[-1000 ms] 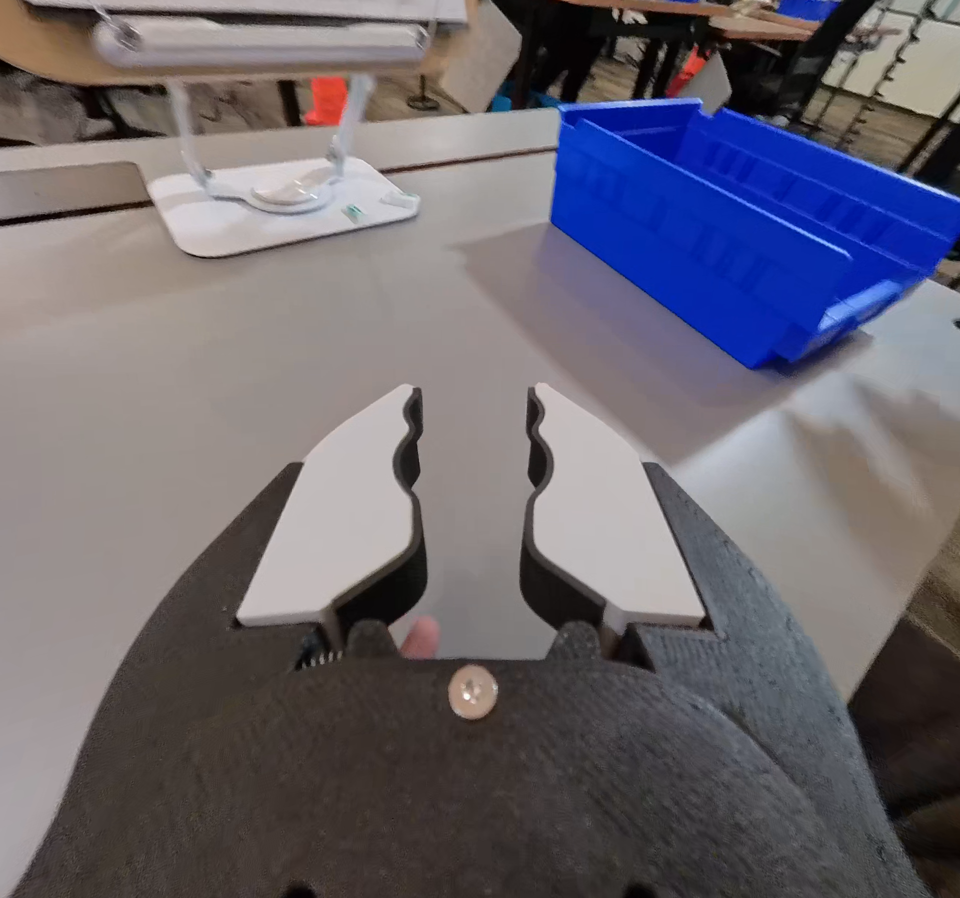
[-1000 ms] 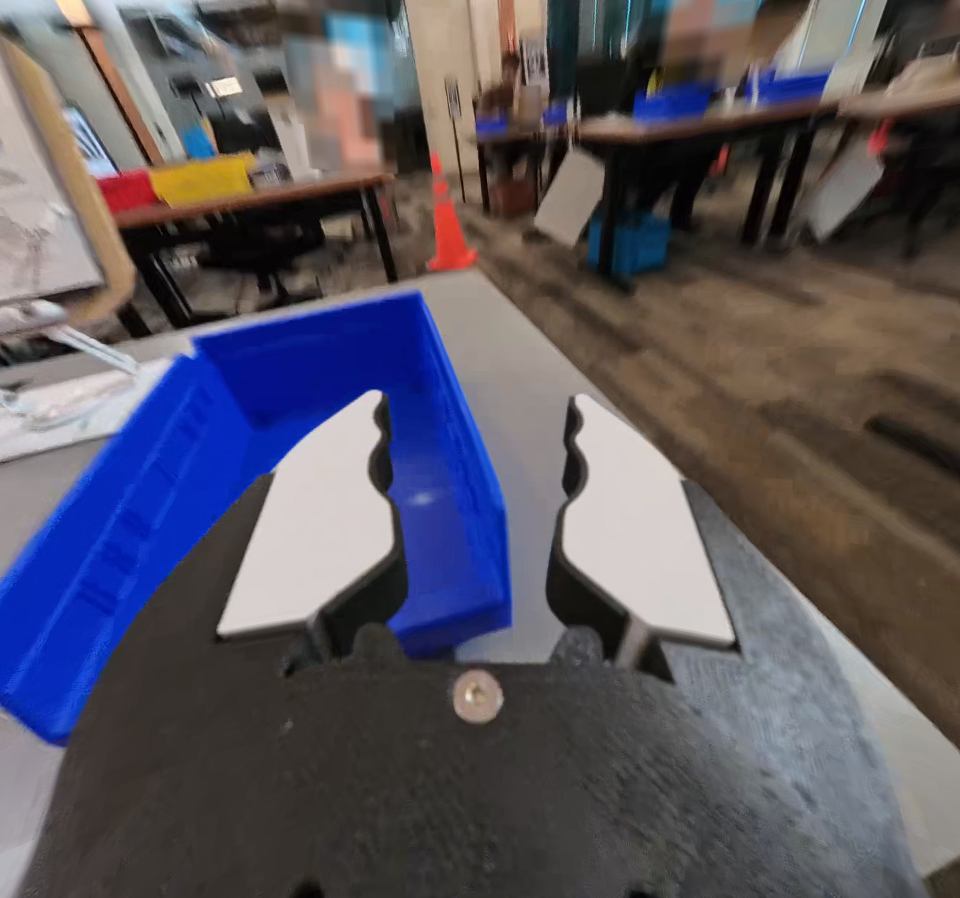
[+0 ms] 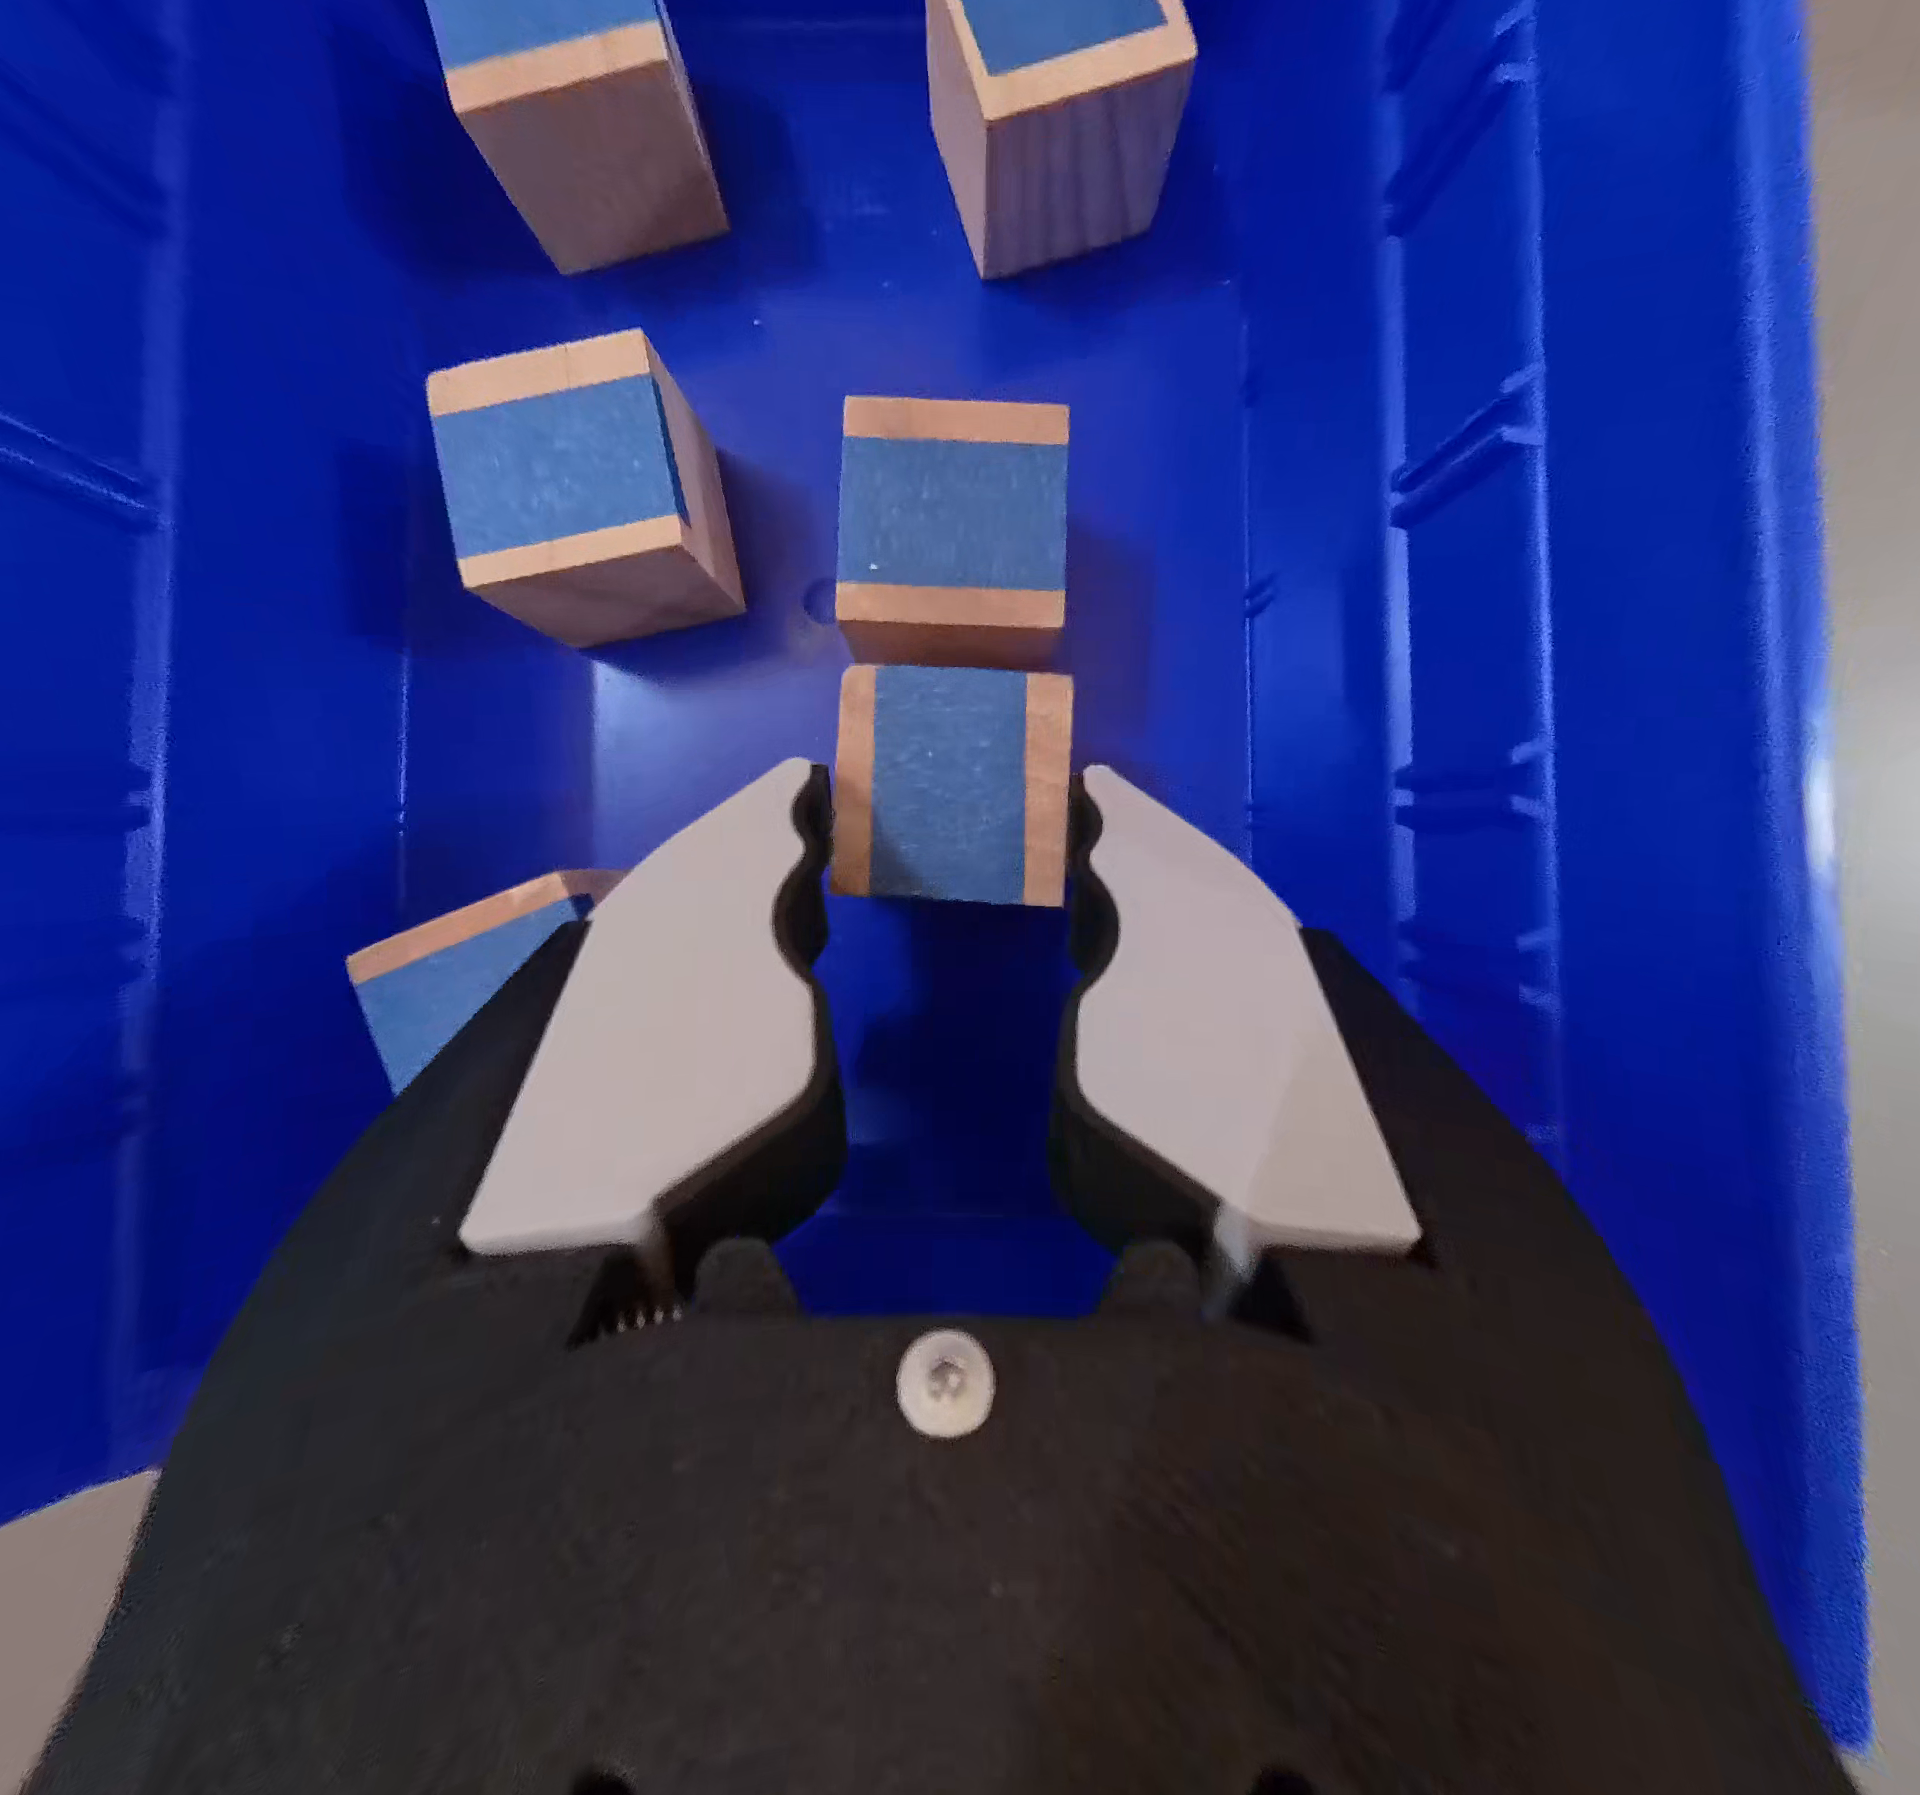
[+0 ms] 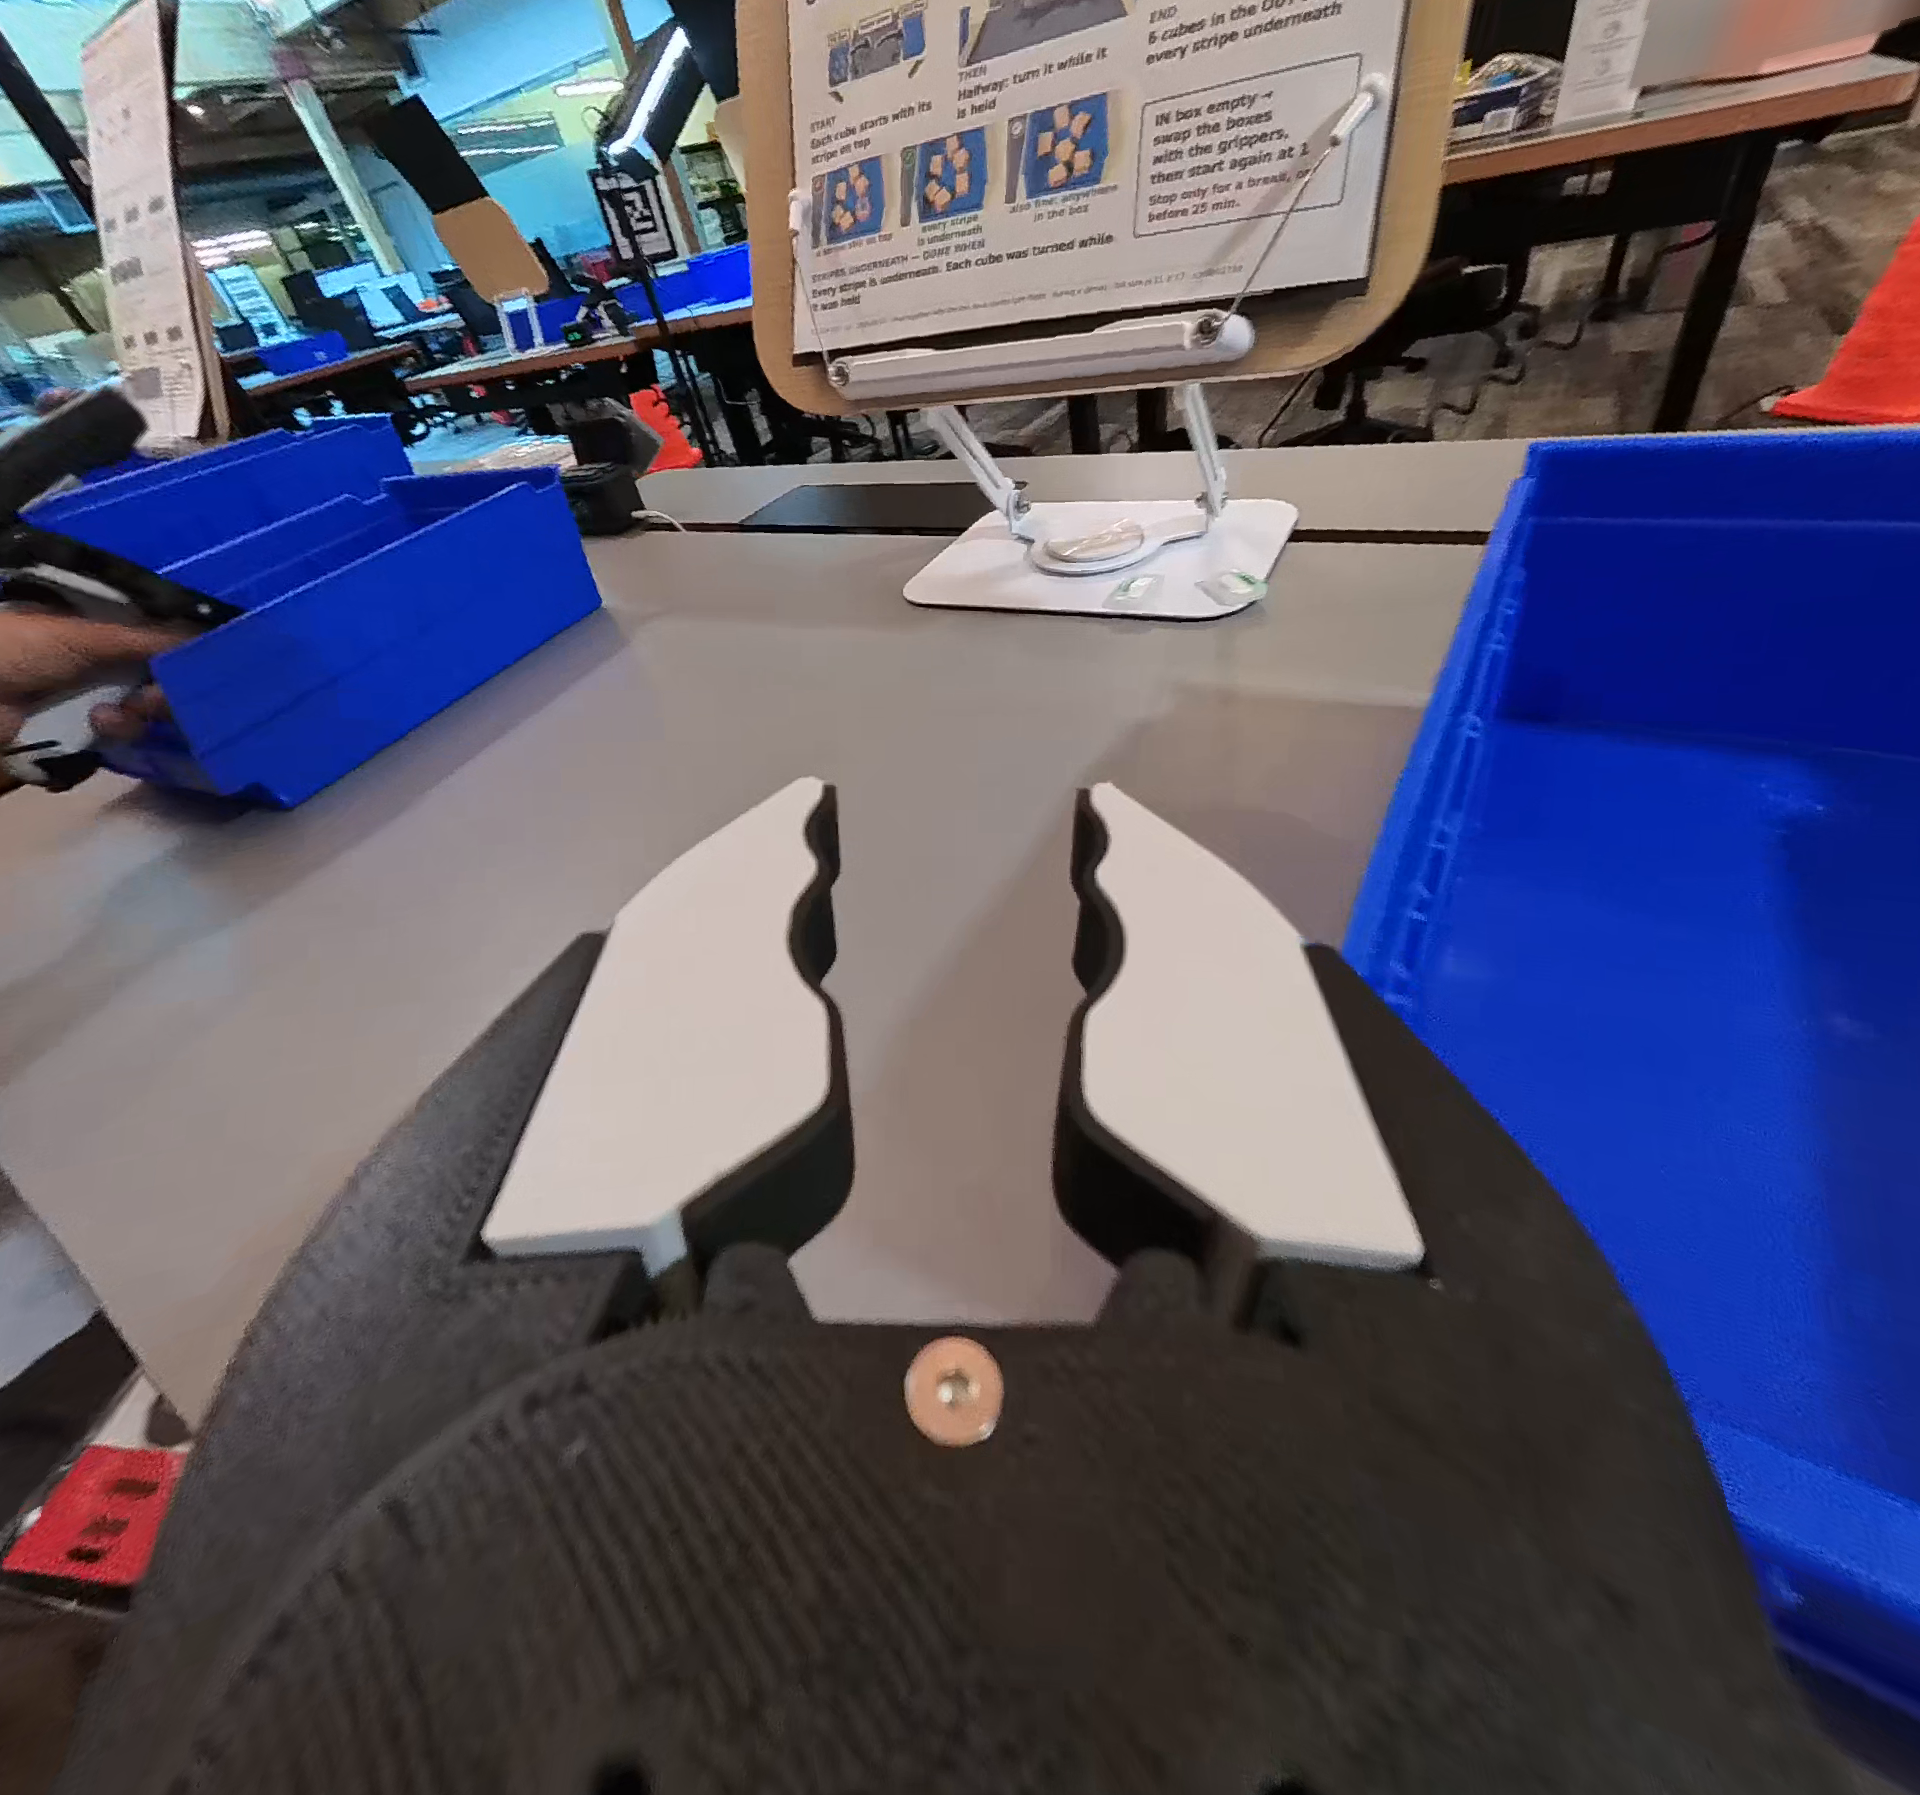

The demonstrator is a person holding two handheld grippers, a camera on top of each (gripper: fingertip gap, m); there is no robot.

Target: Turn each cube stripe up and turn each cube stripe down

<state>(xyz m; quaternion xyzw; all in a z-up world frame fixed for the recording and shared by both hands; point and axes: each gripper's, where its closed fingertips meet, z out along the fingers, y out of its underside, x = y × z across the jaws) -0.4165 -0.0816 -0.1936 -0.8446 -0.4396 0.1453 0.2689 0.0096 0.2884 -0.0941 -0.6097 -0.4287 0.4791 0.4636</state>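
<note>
Now the left gripper (image 3: 951, 789), moved from the table into the bin (image 3: 1475, 602), brackets a stripe-up cube (image 3: 951, 781), jaws apart; pickup follows. The right gripper (image 4: 954, 800) idles, spread and empty.

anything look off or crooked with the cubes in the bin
Nothing damaged or spilled. All six cubes sit stripe up in the bin, loosely scattered. The one between the left gripper fingertips, the near cube, has its stripe turned crosswise to the cube behind, which it seems to touch.

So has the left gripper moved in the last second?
Yes. The left gripper has swung from above the bare grey table into the blue plastic bin, its fingers now flanking a blue-striped wooden cube.
</note>
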